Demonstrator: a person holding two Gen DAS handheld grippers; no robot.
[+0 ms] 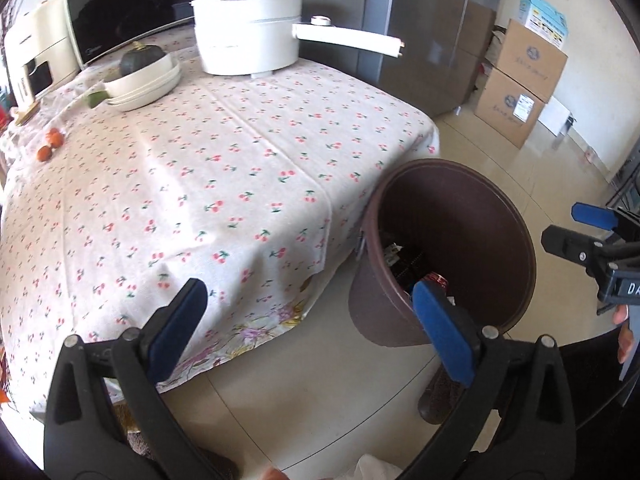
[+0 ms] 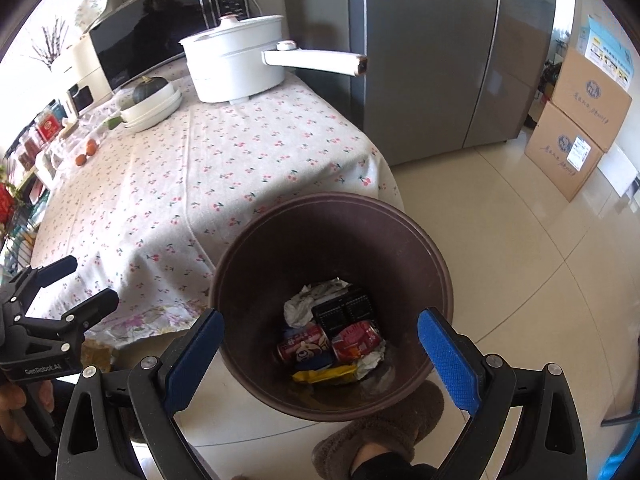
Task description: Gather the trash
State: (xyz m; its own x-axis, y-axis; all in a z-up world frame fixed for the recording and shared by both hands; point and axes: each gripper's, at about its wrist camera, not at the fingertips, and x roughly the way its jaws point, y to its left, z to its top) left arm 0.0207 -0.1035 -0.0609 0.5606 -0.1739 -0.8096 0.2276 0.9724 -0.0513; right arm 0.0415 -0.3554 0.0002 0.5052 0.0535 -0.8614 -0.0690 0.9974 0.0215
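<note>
A dark brown round bin (image 2: 424, 248) stands on the floor beside the table corner; it also shows in the left wrist view (image 1: 500, 216). Inside lie two red cans (image 2: 352, 340), crumpled white paper (image 2: 304, 304), a black packet (image 2: 348, 310) and a yellow wrapper (image 2: 324, 376). My right gripper (image 2: 320, 356) is open and empty, directly above the bin. My left gripper (image 1: 312, 324) is open and empty, over the table's near corner, left of the bin. Each gripper shows in the other's view: the left (image 2: 72, 284), the right (image 1: 576, 232).
The table (image 1: 224, 168) has a cherry-print cloth. At its far side stand a white electric pot (image 1: 248, 28), white bowls with a dark squash (image 1: 144, 76), a microwave (image 1: 128, 12) and small orange fruits (image 1: 50, 144). A grey fridge (image 2: 440, 60) and cardboard boxes (image 2: 576, 132) stand behind. A slippered foot (image 2: 380, 432) is beside the bin.
</note>
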